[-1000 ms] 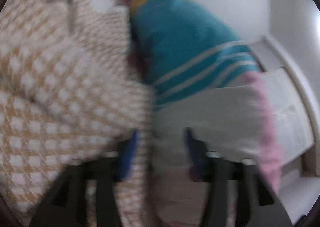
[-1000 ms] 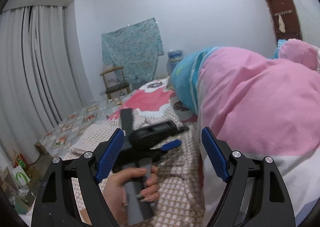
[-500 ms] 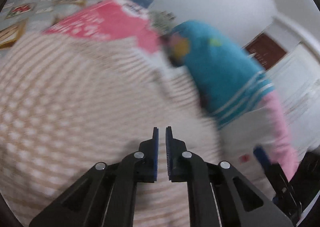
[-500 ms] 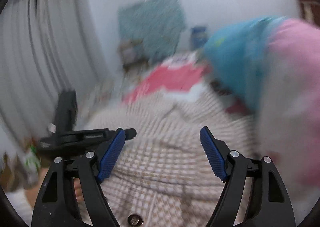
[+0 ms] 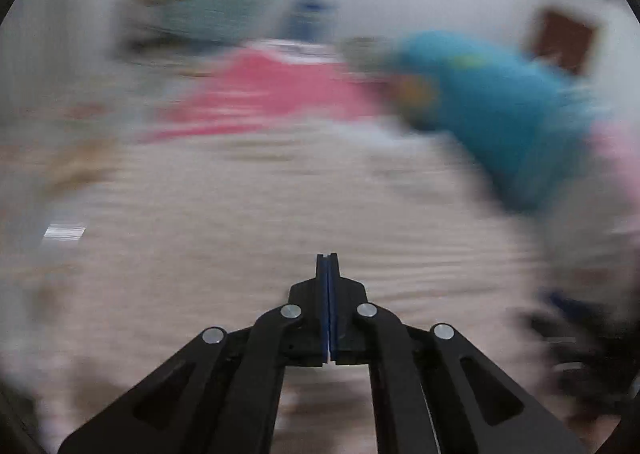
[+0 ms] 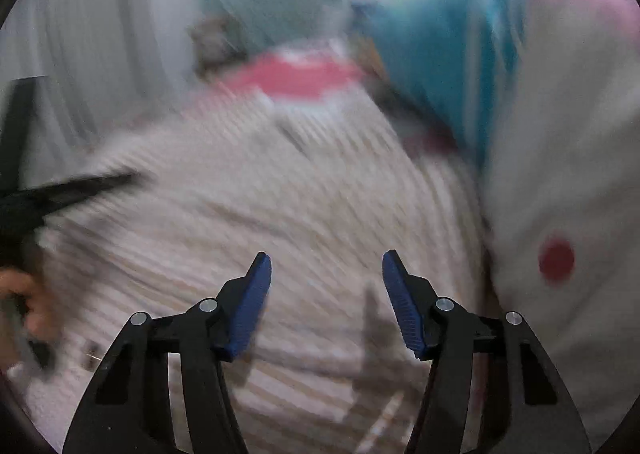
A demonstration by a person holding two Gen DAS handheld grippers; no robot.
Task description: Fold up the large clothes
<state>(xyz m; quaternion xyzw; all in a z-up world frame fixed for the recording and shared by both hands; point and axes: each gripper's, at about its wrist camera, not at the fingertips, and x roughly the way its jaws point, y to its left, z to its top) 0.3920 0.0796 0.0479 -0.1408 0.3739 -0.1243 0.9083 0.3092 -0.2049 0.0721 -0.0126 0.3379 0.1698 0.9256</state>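
No writing was legible through the blur. The left gripper (image 5: 328, 266) was pinched together, empty; the right gripper (image 6: 326, 278) was closing on nothing above the soft beige checked garment (image 6: 280, 190) spread below both.

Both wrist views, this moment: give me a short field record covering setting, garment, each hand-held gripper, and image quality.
setting: bed with a pink sheet and a teal, pink and white bedding heap
garment: checked beige-and-white garment spread on the bed
left hand-held gripper: shut, pads together, nothing visible between them
right hand-held gripper: jaws closing above the garment, nothing between the pads
person: hand at the left edge of the right wrist view
image quality: both views heavily motion-blurred
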